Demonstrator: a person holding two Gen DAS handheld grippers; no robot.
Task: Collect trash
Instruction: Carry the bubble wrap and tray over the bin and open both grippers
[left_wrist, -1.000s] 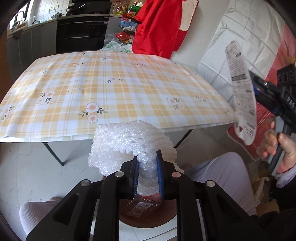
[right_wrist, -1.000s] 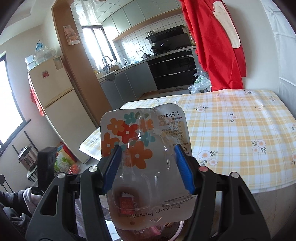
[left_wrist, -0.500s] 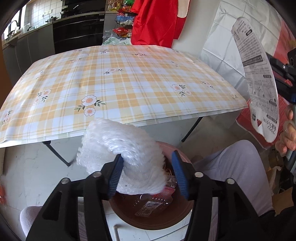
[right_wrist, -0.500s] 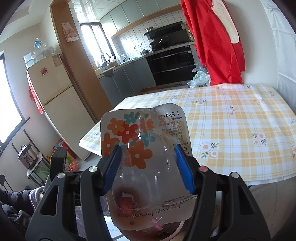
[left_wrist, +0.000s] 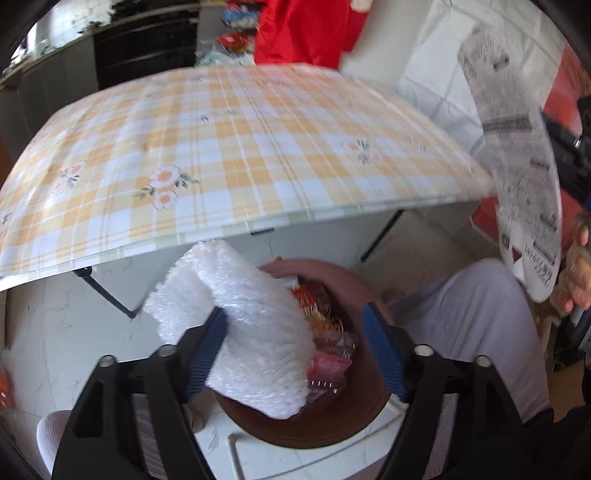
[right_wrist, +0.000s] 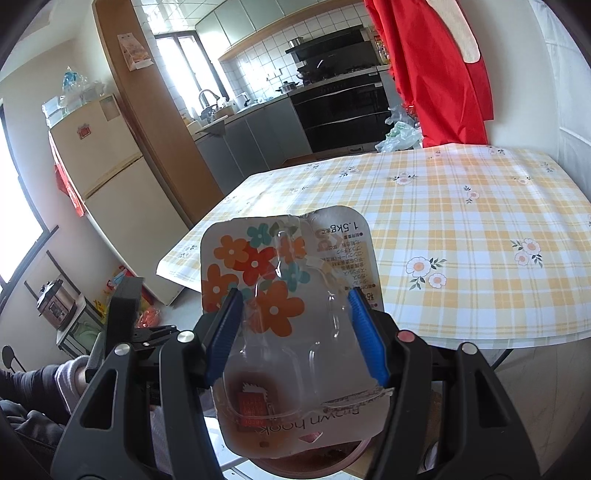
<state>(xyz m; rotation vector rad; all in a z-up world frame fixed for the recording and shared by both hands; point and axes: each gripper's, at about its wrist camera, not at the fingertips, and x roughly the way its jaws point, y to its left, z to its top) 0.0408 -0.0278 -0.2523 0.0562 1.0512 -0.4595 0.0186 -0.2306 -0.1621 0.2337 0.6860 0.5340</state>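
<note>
My left gripper (left_wrist: 297, 349) is open above a brown round bin (left_wrist: 317, 417) on the floor. A white bubble wrap sheet (left_wrist: 251, 325) lies loose between the jaws, leaning on the left finger and dropping into the bin onto red and clear wrappers (left_wrist: 325, 332). My right gripper (right_wrist: 295, 332) is shut on a clear flowered blister package (right_wrist: 291, 306), held upright over the bin rim (right_wrist: 314, 461). The package's printed back shows in the left wrist view (left_wrist: 517, 177) at the right.
A table with a yellow plaid flowered cloth (left_wrist: 236, 147) stands just beyond the bin; it also shows in the right wrist view (right_wrist: 461, 229). The person's light trouser leg (left_wrist: 480, 332) is right of the bin. A fridge (right_wrist: 110, 206) and kitchen counters (right_wrist: 266, 129) stand behind.
My left gripper opened and let go of the bubble wrap, which has sunk toward the bin. The right gripper still holds the package and has moved little.
</note>
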